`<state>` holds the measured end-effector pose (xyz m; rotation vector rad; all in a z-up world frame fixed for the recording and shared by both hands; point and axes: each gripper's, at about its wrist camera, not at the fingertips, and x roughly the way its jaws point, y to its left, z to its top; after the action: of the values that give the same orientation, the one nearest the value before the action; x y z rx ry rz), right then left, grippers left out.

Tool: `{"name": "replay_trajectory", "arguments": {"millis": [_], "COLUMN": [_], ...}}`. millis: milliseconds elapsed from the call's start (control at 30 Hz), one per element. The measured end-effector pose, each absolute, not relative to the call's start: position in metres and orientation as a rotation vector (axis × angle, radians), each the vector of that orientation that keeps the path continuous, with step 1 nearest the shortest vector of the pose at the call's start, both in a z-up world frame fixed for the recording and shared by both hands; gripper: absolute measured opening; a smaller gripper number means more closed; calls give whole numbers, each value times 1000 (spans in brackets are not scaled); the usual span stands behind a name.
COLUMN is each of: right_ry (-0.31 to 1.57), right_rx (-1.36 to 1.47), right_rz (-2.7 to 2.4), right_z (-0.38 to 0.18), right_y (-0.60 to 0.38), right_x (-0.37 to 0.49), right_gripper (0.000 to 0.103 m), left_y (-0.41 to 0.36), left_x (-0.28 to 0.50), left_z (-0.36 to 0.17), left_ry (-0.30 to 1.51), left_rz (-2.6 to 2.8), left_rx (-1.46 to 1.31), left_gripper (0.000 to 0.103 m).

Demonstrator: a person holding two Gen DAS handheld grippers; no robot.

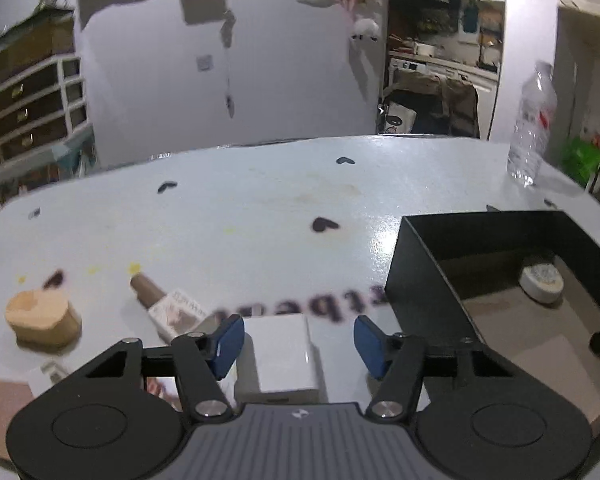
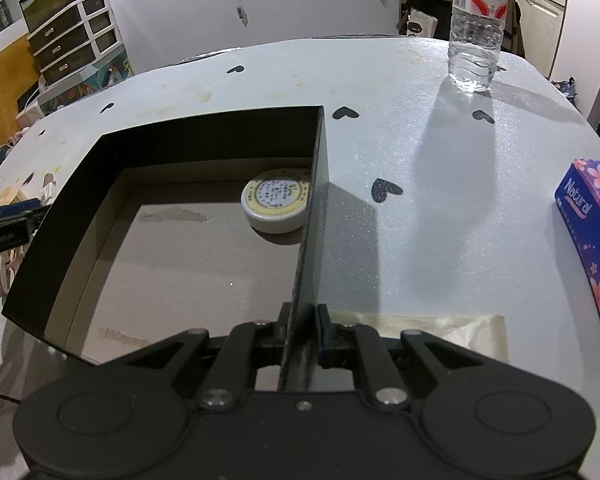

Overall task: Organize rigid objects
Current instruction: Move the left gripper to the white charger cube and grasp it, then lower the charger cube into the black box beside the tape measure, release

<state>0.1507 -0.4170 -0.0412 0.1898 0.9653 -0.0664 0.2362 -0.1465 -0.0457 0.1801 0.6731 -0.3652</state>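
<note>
My left gripper (image 1: 299,343) is open, its blue pads on either side of a white rectangular block (image 1: 286,356) that lies on the table; they do not touch it. Left of it lie a small bottle with a brown cap (image 1: 164,304) and a tan wooden block (image 1: 42,318). A black open box (image 1: 428,264) stands to the right with a round white tin (image 1: 540,278) inside. My right gripper (image 2: 303,328) is shut on the box's right wall (image 2: 314,216). The tin (image 2: 275,200) sits at the box's far right corner.
A clear water bottle (image 2: 476,24) stands at the table's far right. A purple tissue pack (image 2: 592,232) lies at the right edge. A brown card (image 1: 4,412) and other small items lie at the near left. Drawers (image 1: 36,96) stand beyond the table.
</note>
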Motion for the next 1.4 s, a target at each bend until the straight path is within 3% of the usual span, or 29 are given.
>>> {"name": "replay_trajectory", "arguments": {"millis": [367,433,867,1167,1400], "right_ry": [965,965,965,966,966], "right_rx": [193,194,194,191,188], "right_rz": [-65,-63,-64,-62,-61], "right_z": [-42,-42,-41,-41,-41], "right_y": [-418,-418,-418,-418,-417], "right_x": [151,151,151,151,151], "right_gripper": [11,12,12,11,11], "left_y": [-138,-138,-136,-128,-166], "left_x": [250,252,252,224,209], "left_z": [-55,-54,-51,0,32], "left_ry": [743,768,800,697,665], "left_rz": [-287,-308,-311,-379,-544], "left_rx": [204,202,143,-12,-99], "left_gripper": [55,46,46,46,46]}}
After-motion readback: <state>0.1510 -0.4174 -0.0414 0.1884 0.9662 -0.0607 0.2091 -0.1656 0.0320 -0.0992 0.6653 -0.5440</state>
